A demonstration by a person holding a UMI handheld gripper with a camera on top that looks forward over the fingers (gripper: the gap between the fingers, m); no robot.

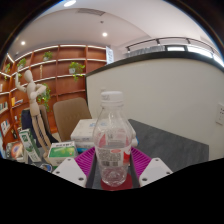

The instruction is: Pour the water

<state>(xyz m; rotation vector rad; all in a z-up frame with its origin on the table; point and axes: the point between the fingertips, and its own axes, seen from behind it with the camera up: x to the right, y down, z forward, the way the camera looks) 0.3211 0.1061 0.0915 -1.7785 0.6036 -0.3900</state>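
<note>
A clear plastic water bottle [112,130] with a red and white label stands upright between my fingers, its white cap at the top. My gripper [113,165] is shut on the bottle; both magenta pads [87,160] press against its lower body. The bottle's base is hidden low between the fingers. No cup or other vessel shows clearly.
A grey table [170,145] lies ahead. A white tissue box [84,129] stands behind the bottle, and a green and white box [62,150] is to the left. A wooden mannequin [35,105], a chair [70,115], shelves with plants and a white partition stand beyond.
</note>
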